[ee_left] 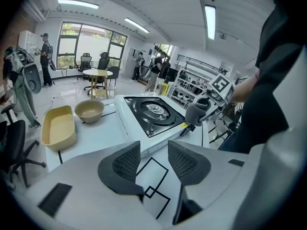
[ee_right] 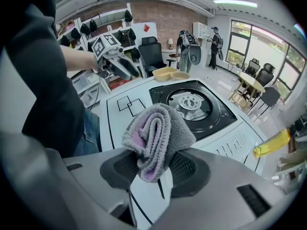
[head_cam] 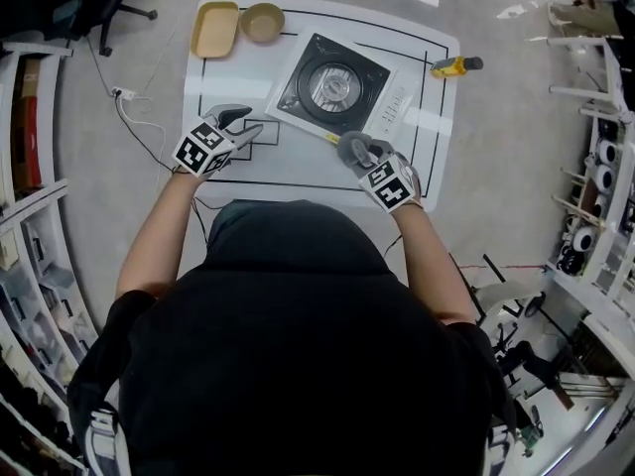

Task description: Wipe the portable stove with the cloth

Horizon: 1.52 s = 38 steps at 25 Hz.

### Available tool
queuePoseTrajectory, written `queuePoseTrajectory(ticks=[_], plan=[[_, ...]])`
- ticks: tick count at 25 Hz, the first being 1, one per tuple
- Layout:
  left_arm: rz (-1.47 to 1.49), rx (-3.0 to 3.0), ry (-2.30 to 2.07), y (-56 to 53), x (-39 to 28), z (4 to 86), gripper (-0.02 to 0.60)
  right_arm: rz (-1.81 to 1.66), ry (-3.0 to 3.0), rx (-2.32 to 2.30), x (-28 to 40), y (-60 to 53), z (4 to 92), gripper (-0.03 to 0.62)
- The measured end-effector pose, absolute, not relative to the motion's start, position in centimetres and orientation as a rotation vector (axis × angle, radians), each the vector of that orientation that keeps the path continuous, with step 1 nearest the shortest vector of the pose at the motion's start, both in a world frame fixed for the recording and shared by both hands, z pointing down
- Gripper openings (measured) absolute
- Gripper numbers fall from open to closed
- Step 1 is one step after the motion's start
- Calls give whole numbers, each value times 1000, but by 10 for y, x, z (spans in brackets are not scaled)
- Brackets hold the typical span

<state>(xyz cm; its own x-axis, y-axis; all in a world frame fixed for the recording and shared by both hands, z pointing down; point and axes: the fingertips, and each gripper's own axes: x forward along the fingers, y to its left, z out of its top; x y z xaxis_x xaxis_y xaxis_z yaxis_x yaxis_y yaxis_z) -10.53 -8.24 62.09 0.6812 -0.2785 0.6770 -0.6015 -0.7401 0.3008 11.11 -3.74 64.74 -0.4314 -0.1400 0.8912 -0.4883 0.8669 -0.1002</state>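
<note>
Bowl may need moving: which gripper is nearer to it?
Left. The left gripper hovers on the near side of the bowl; the right gripper, clamping the cloth, is farther off at the stove's near edge.

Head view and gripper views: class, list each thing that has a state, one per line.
left gripper: jaws apart, empty.
right gripper: jaws shut on the cloth.
cloth: folded, clamped.
portable stove: burner bare, nothing on it.
bowl: upright, empty.
tray: empty.
</note>
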Motion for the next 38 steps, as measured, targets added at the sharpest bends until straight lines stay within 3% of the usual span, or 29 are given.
queuePoseTrajectory(ticks=[12,38], plan=[[1041,2390,-567,-95,-95,688,225,358,-1902,400,122,-40,668,176],[1084,2465,-498,-101,-94,702,241,313,-1991,216,-23,-90,682,176]])
